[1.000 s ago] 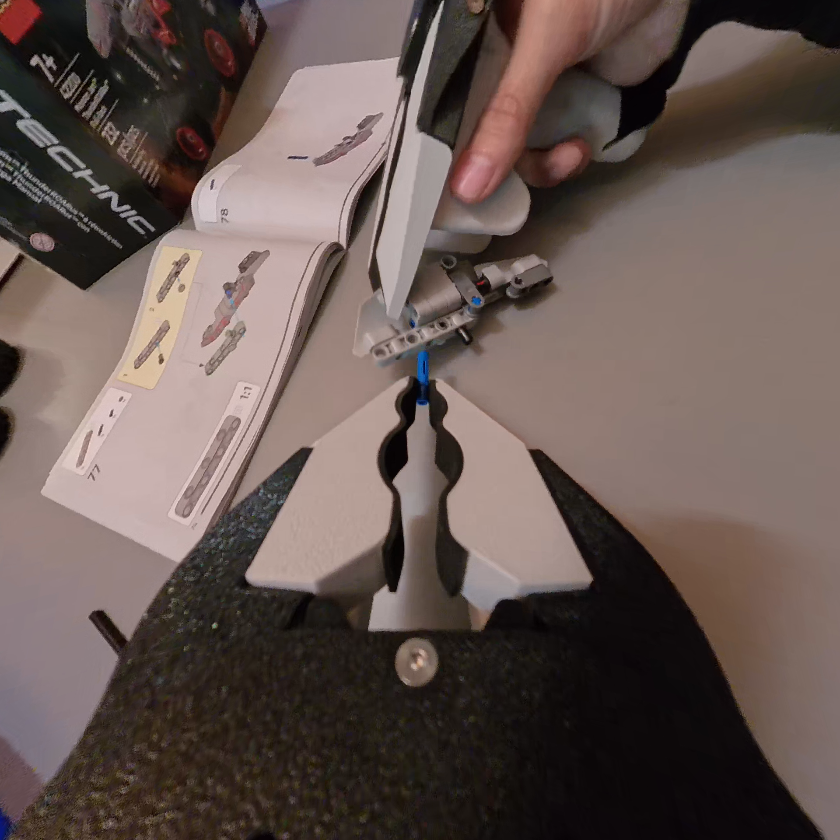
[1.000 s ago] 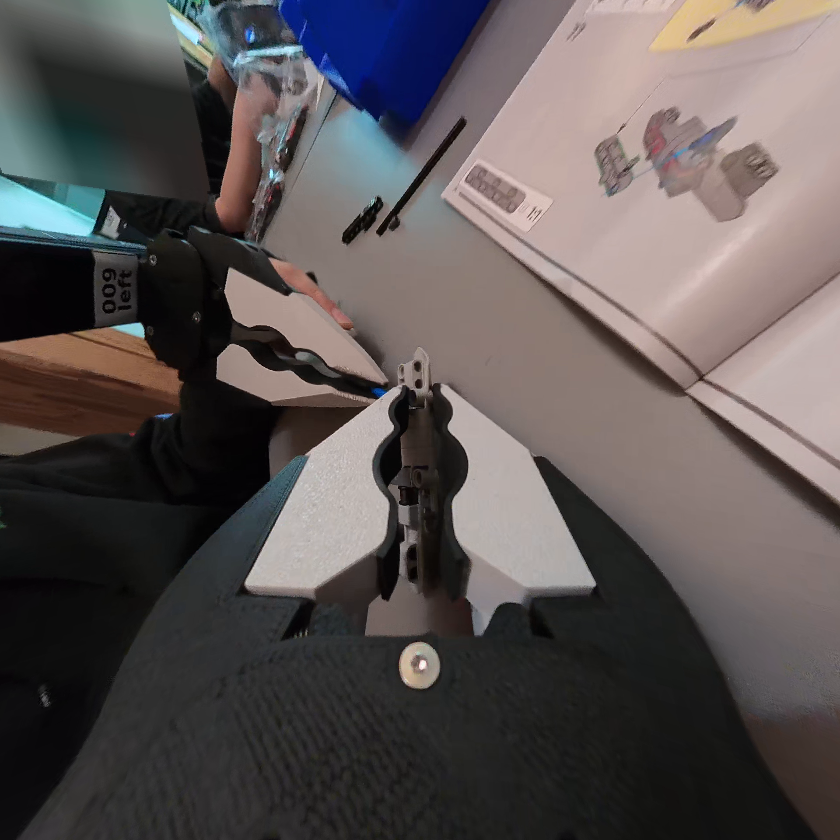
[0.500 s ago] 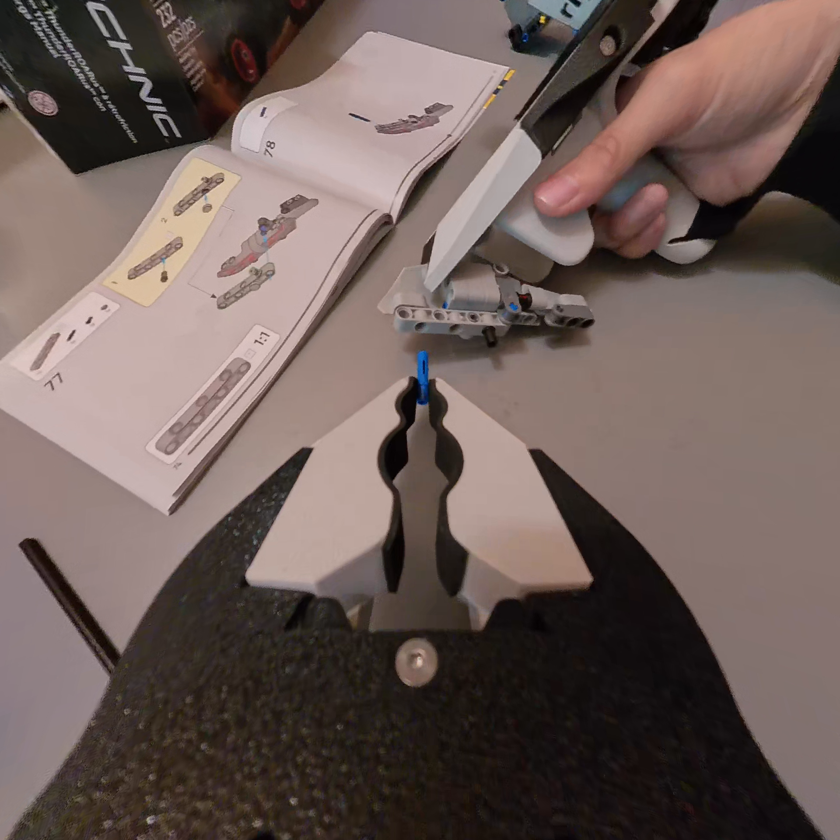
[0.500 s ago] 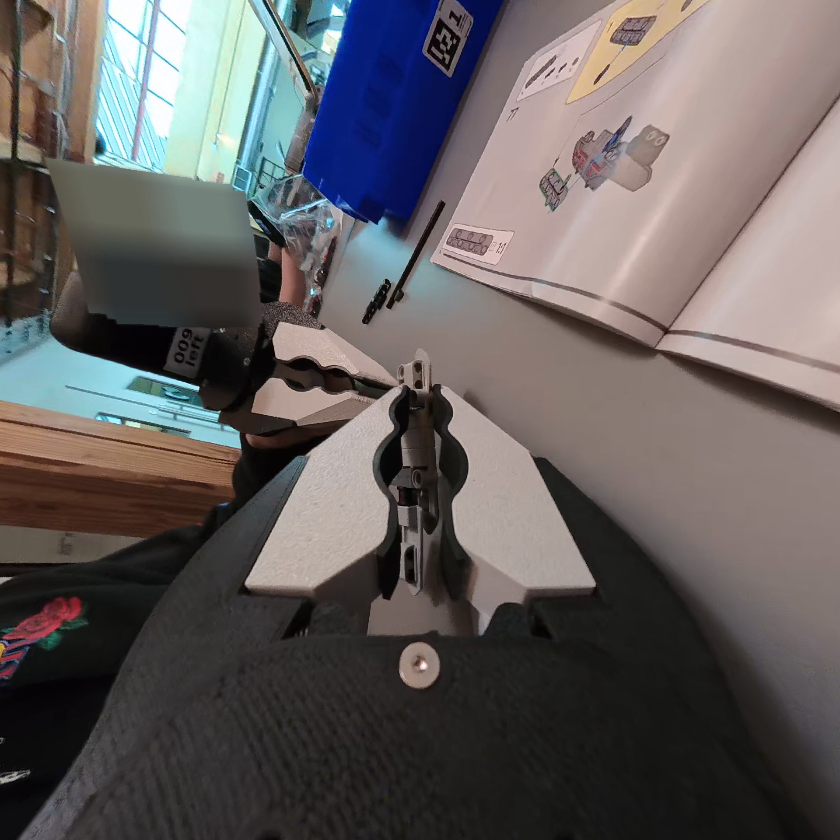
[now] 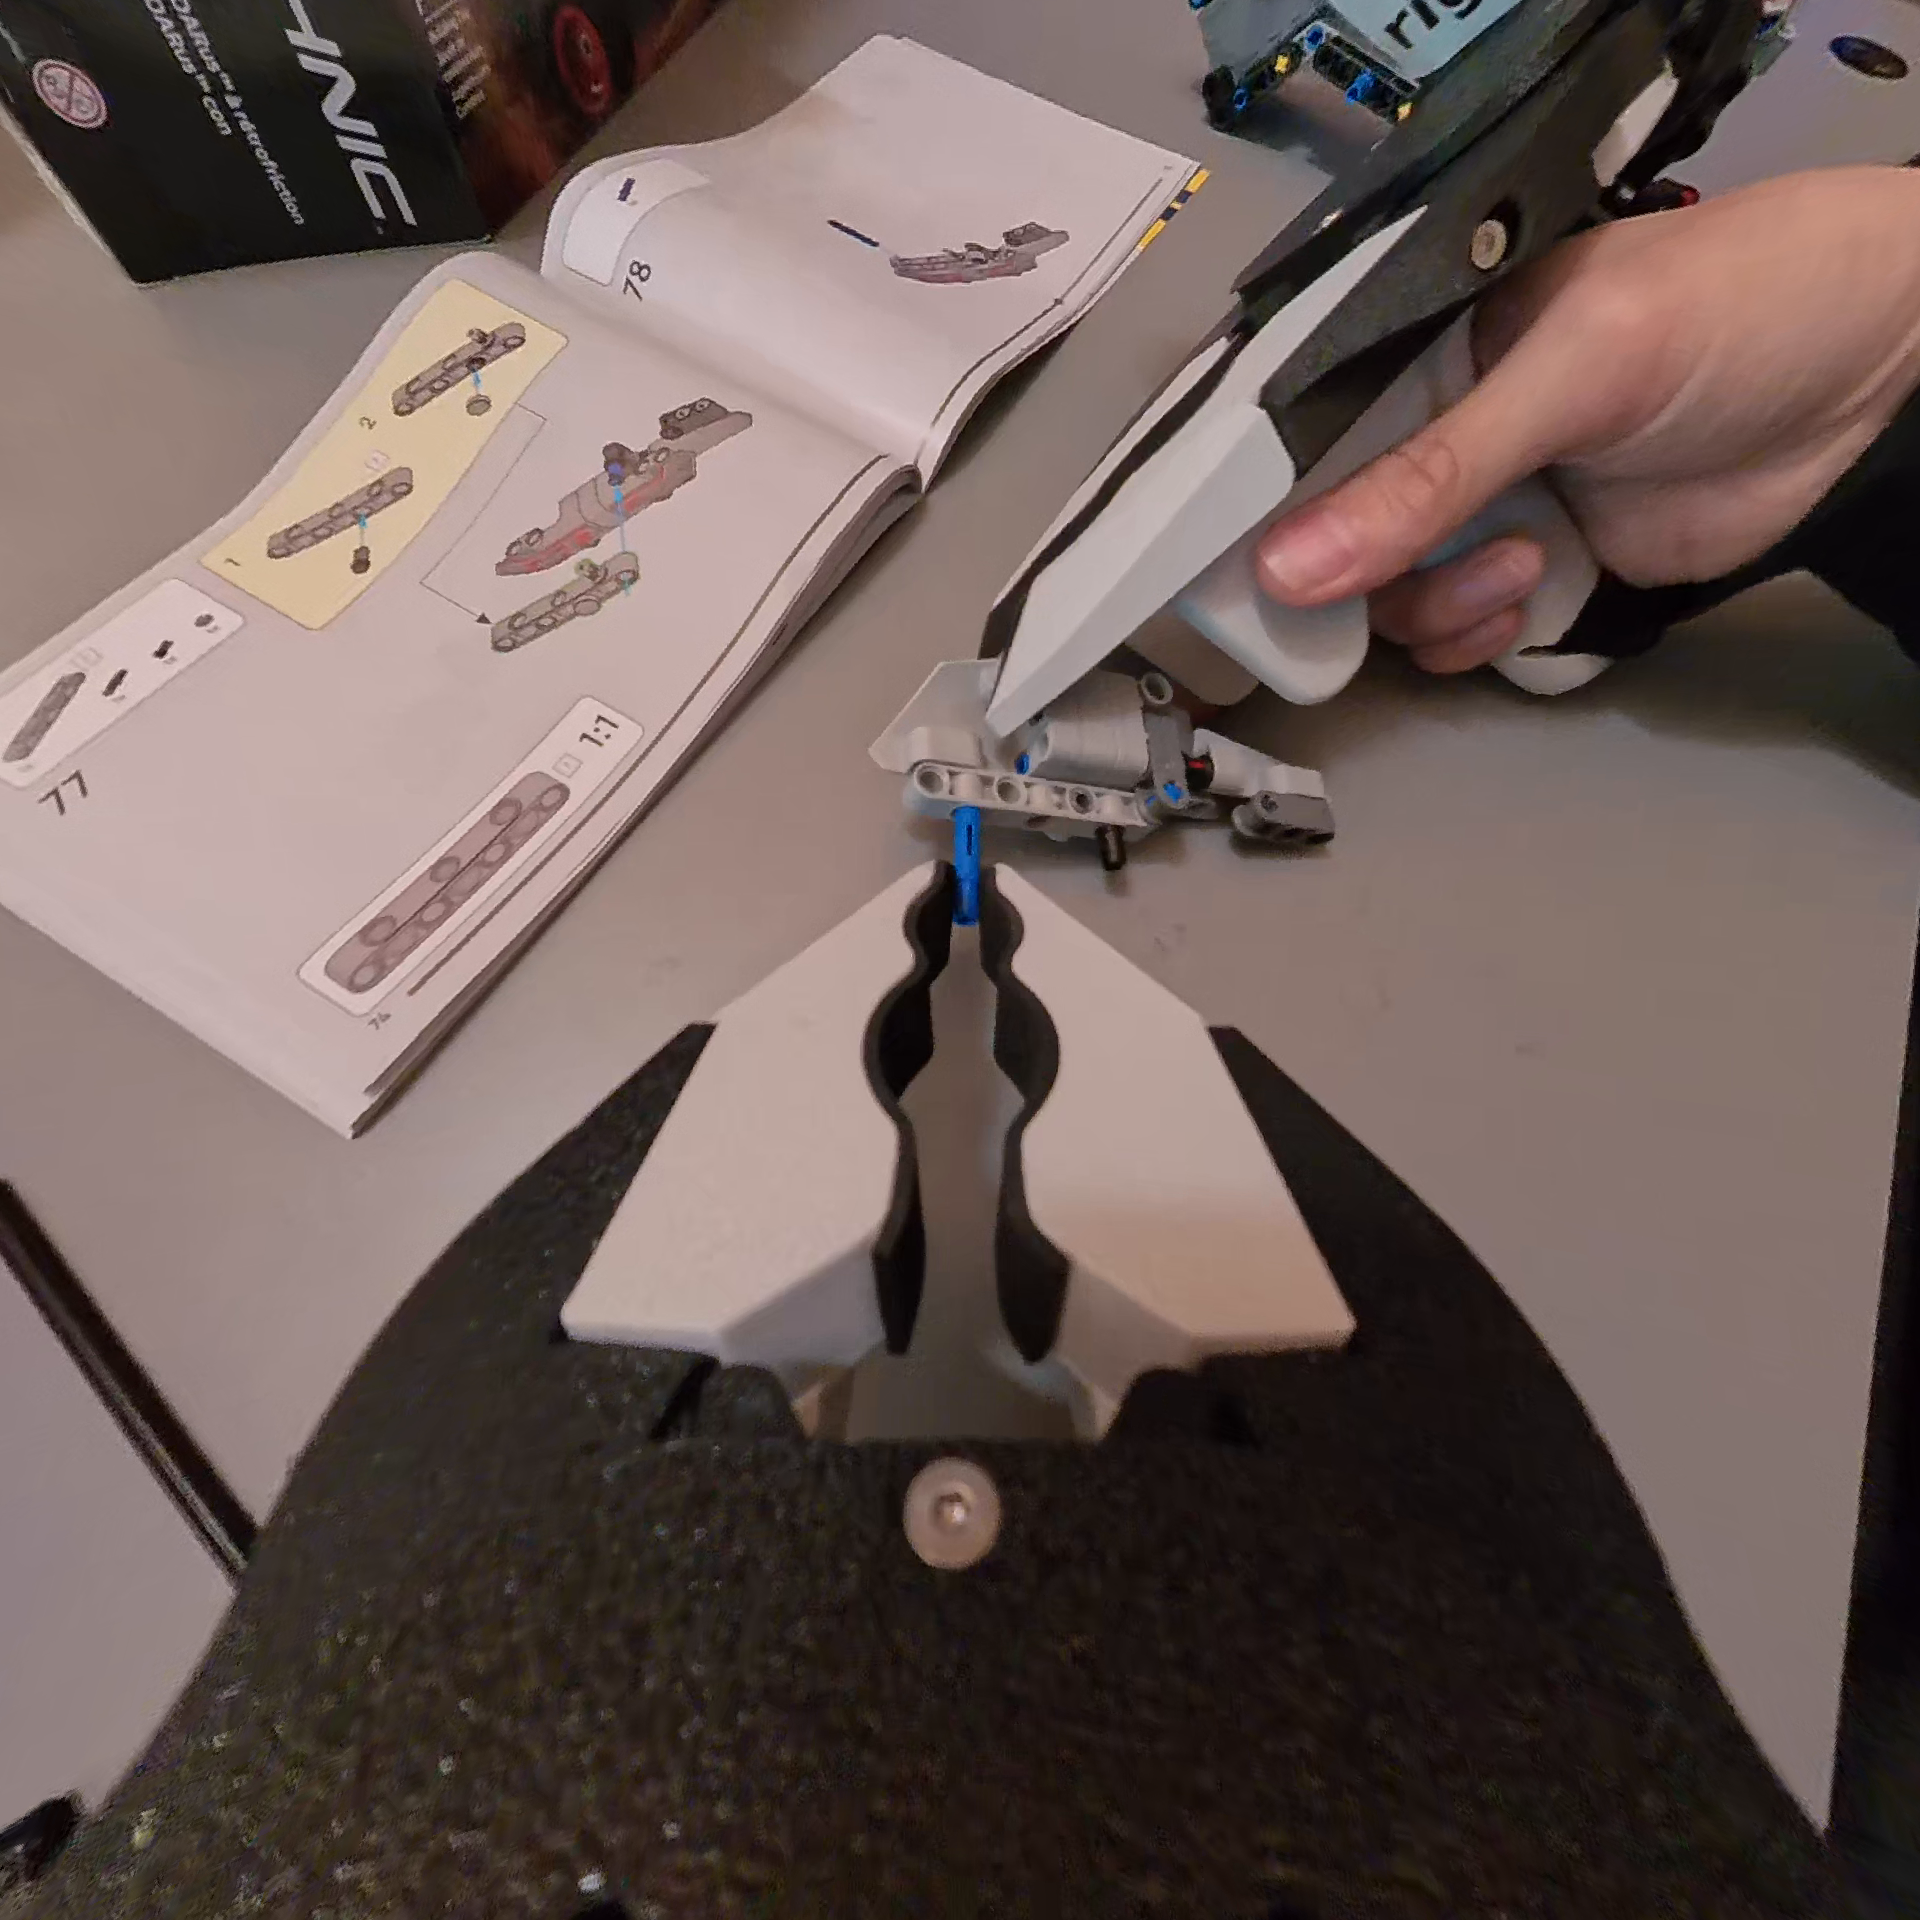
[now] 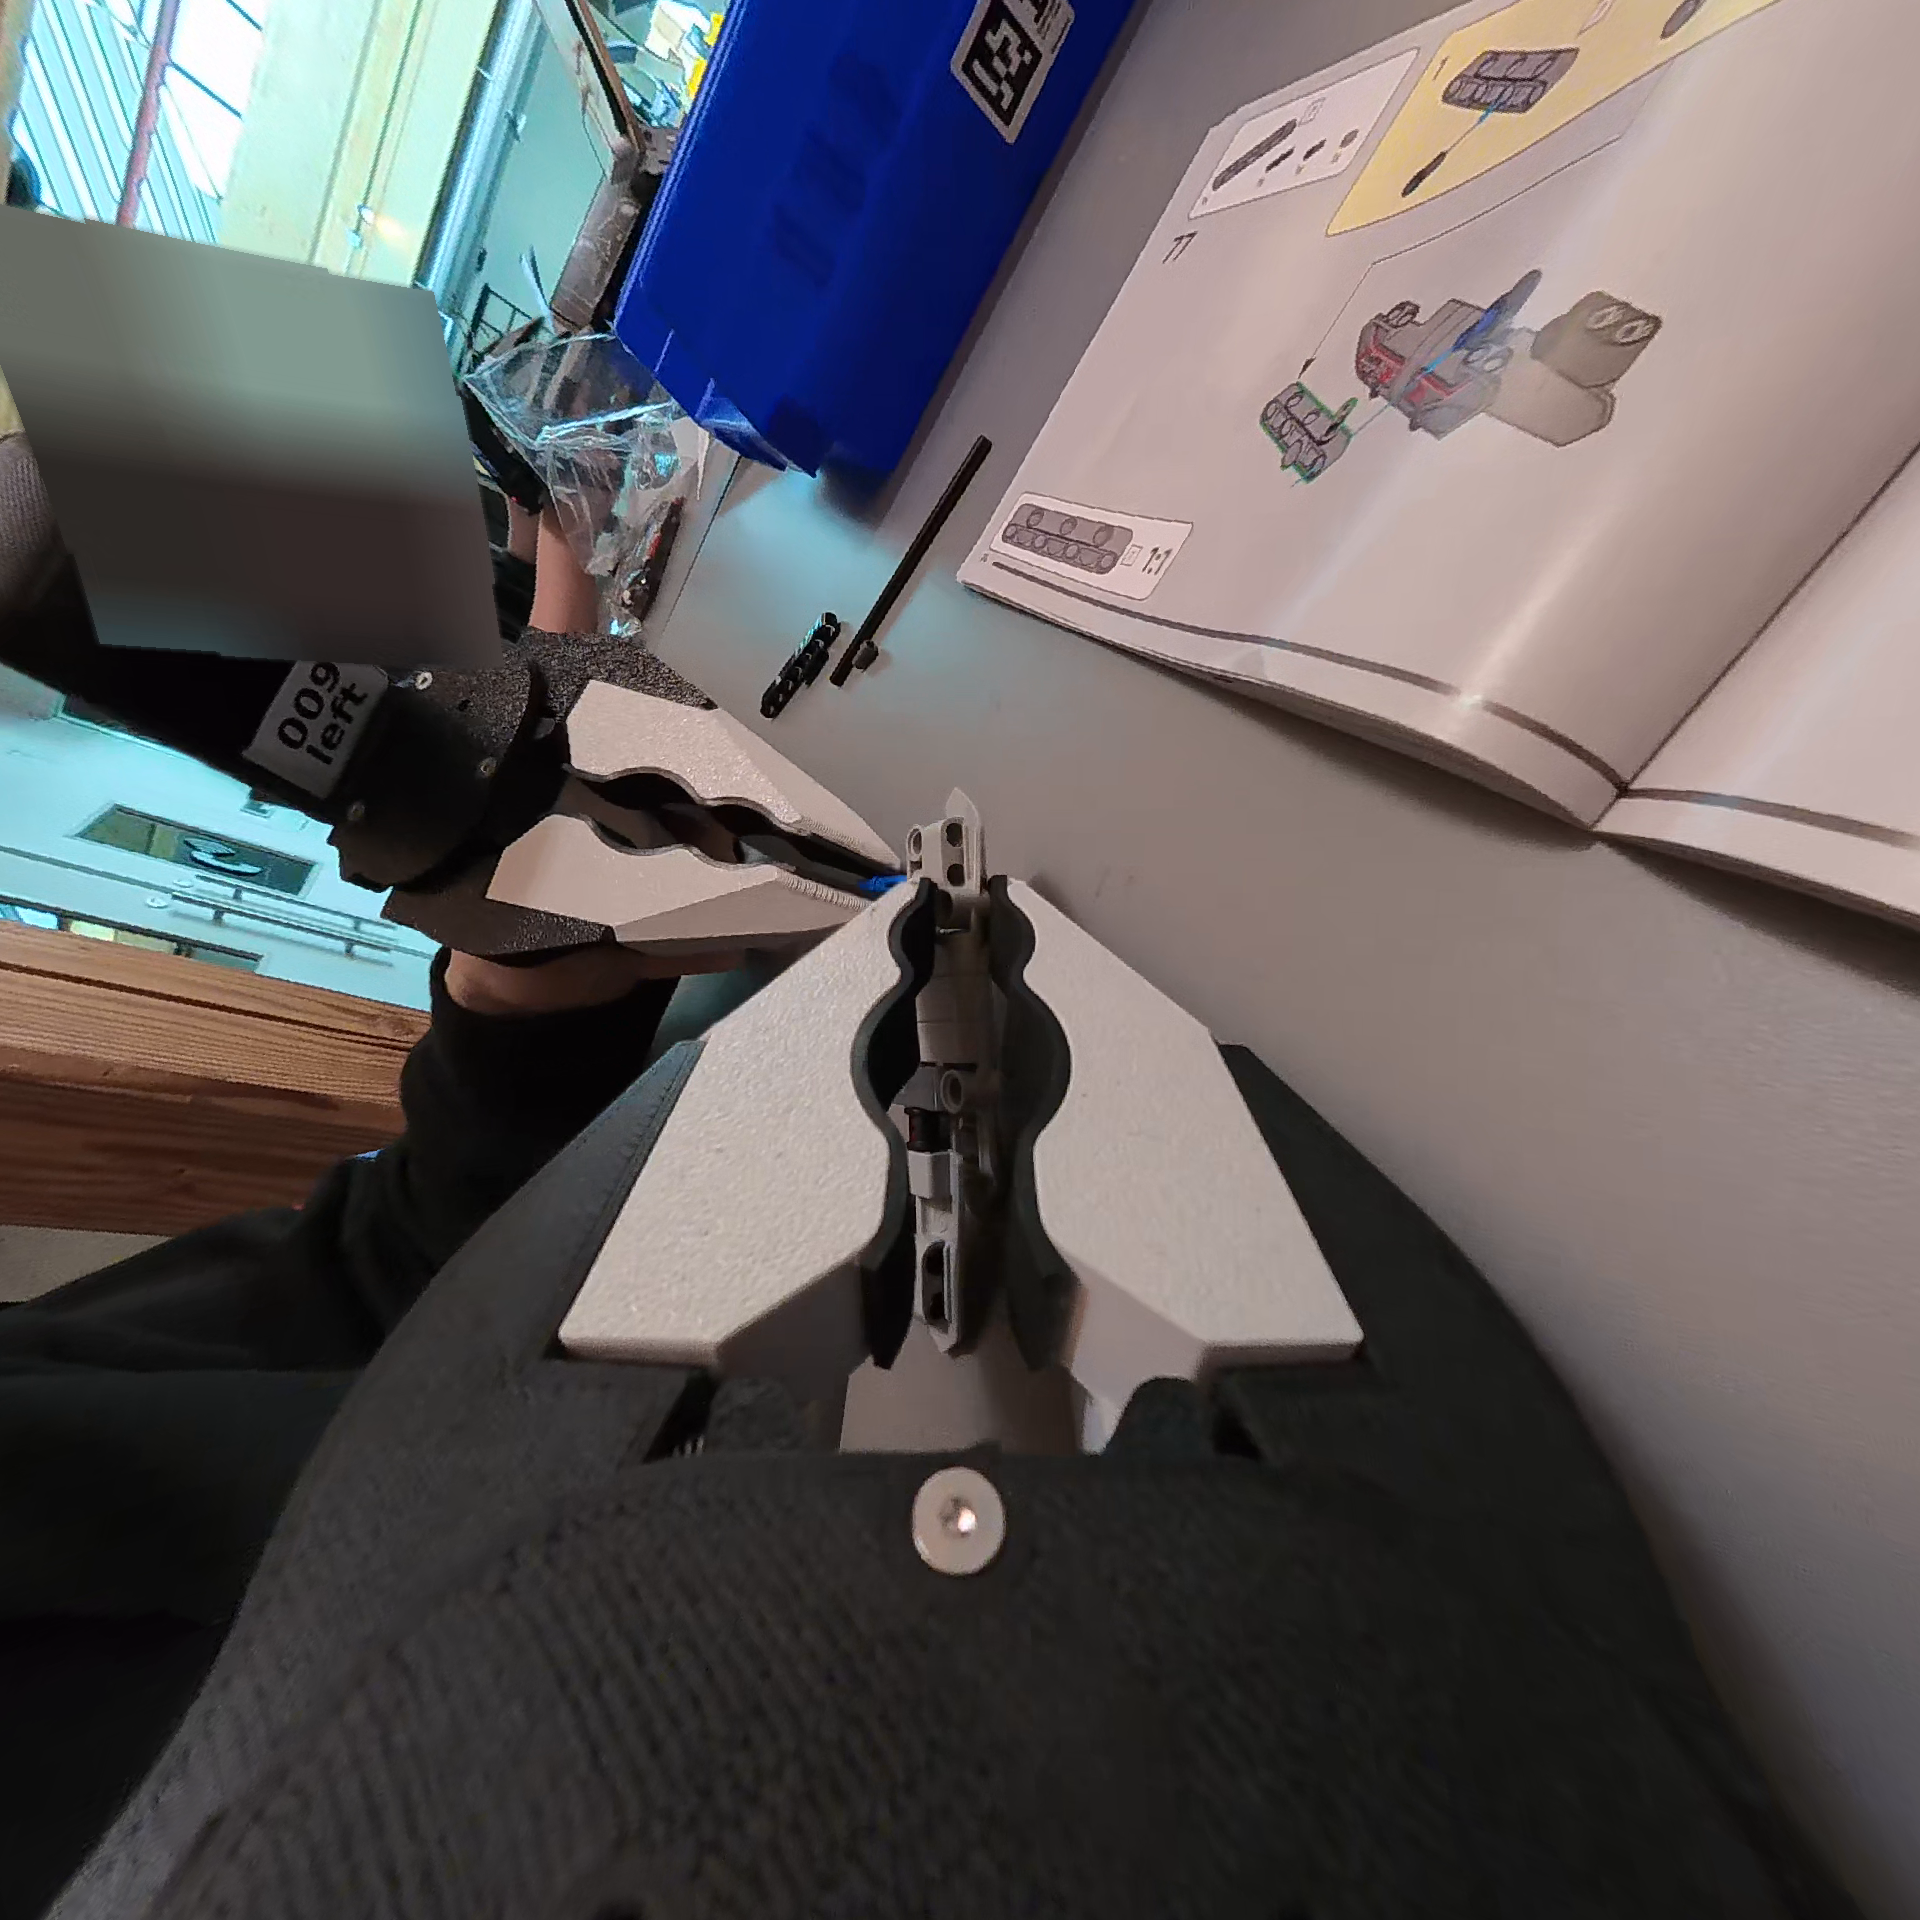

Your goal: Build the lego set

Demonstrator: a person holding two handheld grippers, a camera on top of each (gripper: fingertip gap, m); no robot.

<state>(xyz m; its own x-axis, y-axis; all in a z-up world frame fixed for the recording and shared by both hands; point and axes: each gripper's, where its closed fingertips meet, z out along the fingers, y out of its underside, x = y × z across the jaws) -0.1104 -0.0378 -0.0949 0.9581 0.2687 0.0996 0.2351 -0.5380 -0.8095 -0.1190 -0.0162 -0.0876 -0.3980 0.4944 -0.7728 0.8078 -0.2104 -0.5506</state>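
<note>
A blue pin [image 5: 965, 868] is pinched at the very tips of the left gripper [image 5: 966, 894], which is closed down onto it with only the pin's width left between the jaws. The pin's long axis runs straight ahead along the fingers, and its far end is met by a hole near the left end of the grey beam assembly [image 5: 1091, 774]. That assembly is clamped by the right gripper [image 6: 961, 904], shut on its body, and is held low against the grey surface [image 5: 1507, 1039], just right of the open instruction booklet [image 5: 468, 582]. The beam's long axis lies crosswise to the pin, so the coming push is judged to run along the pin's length into the hole. Whether the pin is already seated cannot be told. The left gripper is the nearer one to the joint.
</note>
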